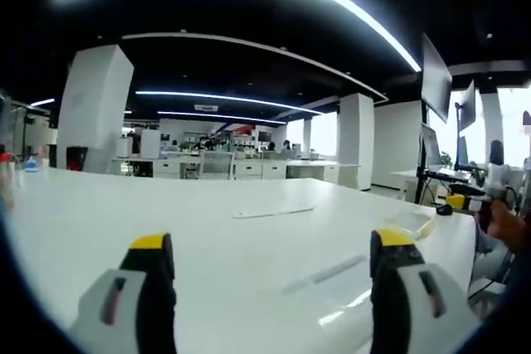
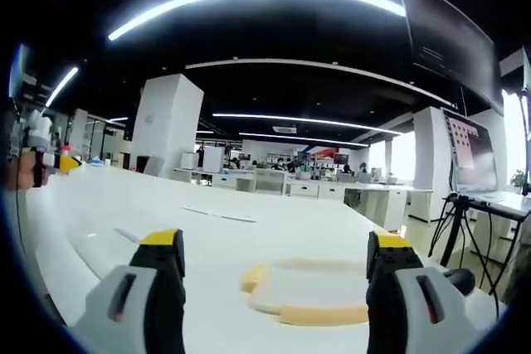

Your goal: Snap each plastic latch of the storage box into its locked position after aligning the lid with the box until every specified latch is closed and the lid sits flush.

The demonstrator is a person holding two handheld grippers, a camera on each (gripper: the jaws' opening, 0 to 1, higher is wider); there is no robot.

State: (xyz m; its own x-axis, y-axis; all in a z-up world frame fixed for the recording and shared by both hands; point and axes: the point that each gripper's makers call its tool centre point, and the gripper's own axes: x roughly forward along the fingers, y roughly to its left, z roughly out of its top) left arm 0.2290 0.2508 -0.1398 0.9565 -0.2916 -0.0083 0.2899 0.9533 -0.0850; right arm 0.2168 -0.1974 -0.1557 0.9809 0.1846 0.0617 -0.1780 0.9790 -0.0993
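We look first for the clear plastic storage box lid with pale yellow latches: in the right gripper view it lies low in the centre of the frame, flat on the white table, its see-through panel hard to read, a yellow latch along its near edge and another at its left end. In the left gripper view the same lid shows as a faint clear shape with a yellowish rim at the right middle of the frame, just above the right-hand jaw. Whether it already sits on a box body we cannot tell; it looks very shallow. The right gripper frames it from the bottom of its view, jaws spread wide with nothing between them, and the left gripper stands equally wide and empty over bare tabletop, with a thin pale strip lying beyond it at mid-frame. We judge the task is at its start: no latch is touched yet. Next we would need to bring both grippers down to the lid, square it, then press each latch closed. Outward, a person's hand holding the other gripper enters at the right edge, monitors on stands rise upper right, and white office pillars stand behind.
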